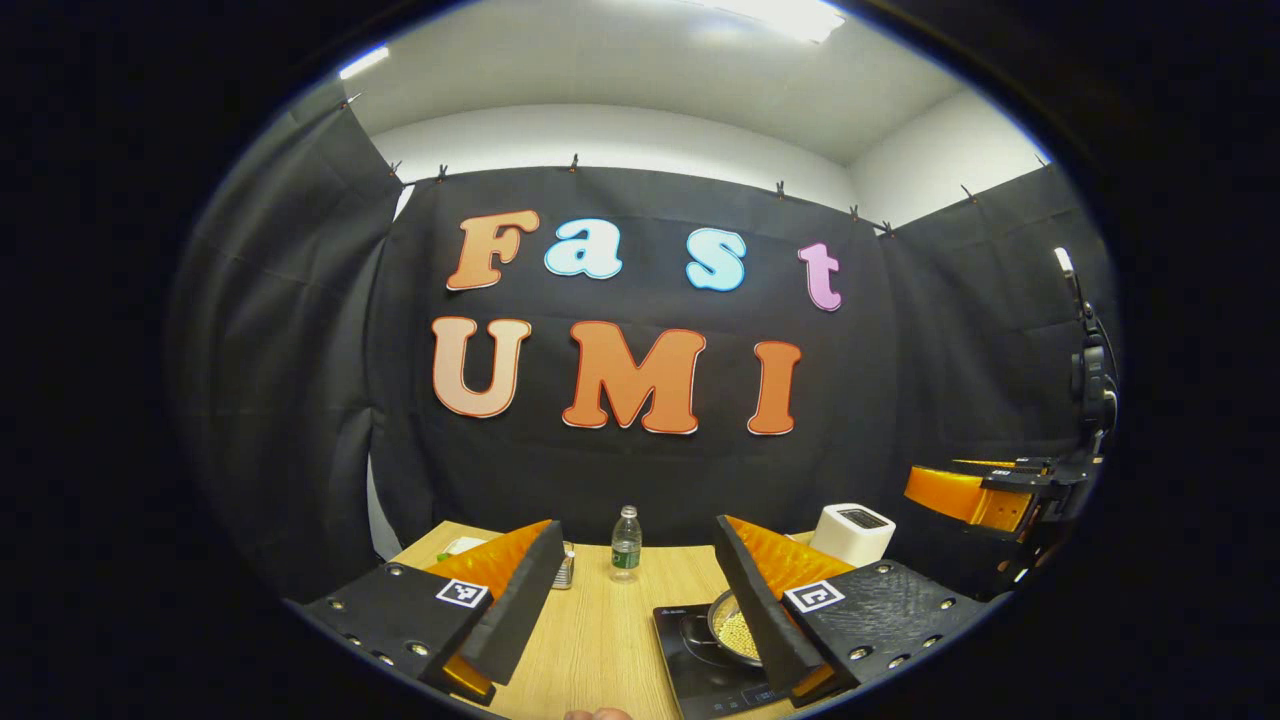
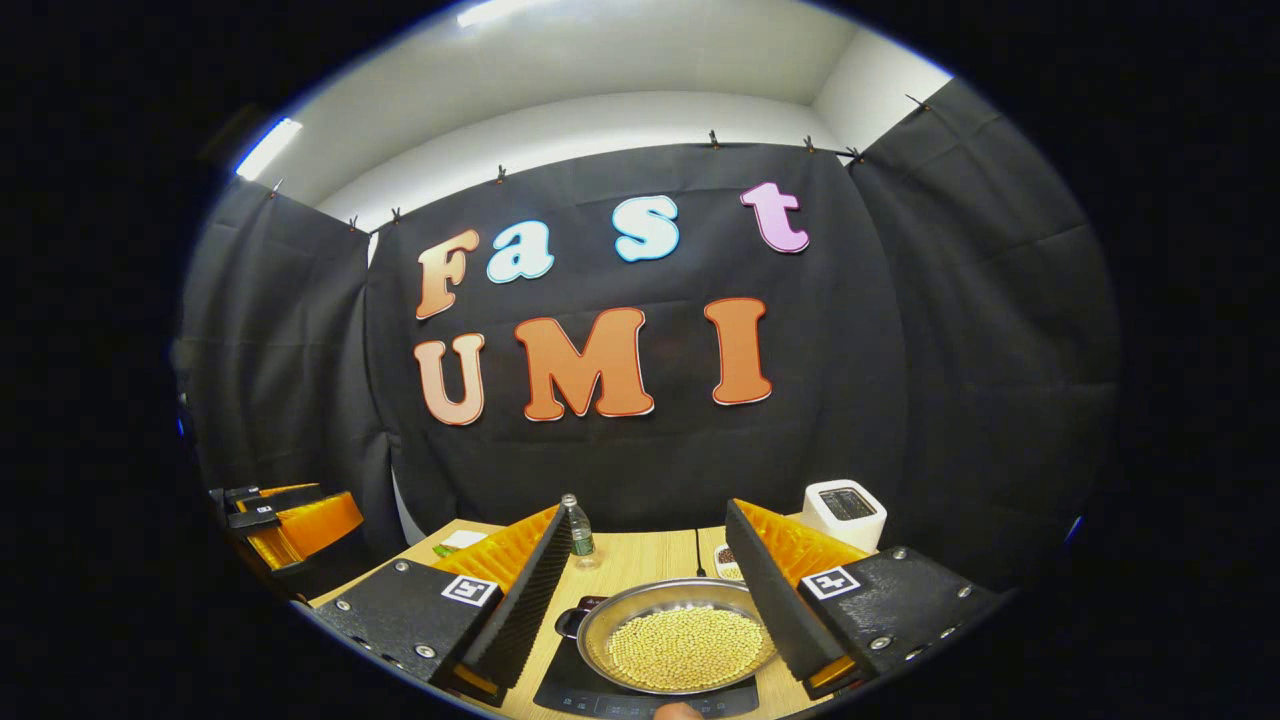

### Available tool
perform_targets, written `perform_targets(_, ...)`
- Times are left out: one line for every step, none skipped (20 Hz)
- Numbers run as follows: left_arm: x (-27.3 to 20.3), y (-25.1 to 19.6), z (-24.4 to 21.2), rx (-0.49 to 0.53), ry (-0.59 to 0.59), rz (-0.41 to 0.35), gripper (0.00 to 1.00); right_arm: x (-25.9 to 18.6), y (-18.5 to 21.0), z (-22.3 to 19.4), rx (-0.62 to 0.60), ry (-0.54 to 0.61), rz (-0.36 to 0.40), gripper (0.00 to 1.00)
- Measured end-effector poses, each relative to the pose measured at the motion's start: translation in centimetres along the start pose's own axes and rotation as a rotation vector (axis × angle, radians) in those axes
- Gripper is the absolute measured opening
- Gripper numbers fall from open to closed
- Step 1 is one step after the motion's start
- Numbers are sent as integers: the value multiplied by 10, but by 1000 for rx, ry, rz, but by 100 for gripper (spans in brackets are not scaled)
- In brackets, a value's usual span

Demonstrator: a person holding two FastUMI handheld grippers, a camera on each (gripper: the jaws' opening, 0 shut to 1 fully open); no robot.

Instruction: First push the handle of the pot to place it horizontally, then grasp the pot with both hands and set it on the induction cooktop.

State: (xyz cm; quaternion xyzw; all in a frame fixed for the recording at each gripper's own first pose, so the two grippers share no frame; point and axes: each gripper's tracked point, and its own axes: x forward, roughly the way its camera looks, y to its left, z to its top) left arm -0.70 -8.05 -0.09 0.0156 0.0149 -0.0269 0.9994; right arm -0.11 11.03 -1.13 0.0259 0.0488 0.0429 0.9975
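Resting on cooktop [image 2: 560, 690]: pot [image 2: 685, 640] of beans, placement seemingly done. Left gripper [image 1: 630, 600] and right gripper [image 2: 640, 610] both wide open, empty, raised above table [image 1: 590, 640]. Next: retreat without nudging pot.

Both views look level across the table [image 1: 600, 640] toward the back wall. They share the pot [image 2: 685, 635] and bottle [image 1: 626, 544]; the right gripper view sits nearer the pot.

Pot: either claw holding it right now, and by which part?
Nothing is held. The pot sits on the induction cooktop, and the left claw and right claw are both open, above it.
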Motion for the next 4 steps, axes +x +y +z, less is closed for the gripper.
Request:
perform_targets(1, 0, 0, -1, -2, 2, 91, 0, 0, 0, -3, 2, 2, 95)
perform_targets(0, 0, -1, -2, -2, 2, 92, 1, 0, -1, -5, 3, 3, 95)
perform_targets(1, -1, -2, -2, -1, 1, 89, 2, -1, -1, -6, 4, 3, 95)
perform_targets(1, -3, -5, -1, 3, -1, 92, 2, -1, -1, -5, 6, 3, 95)
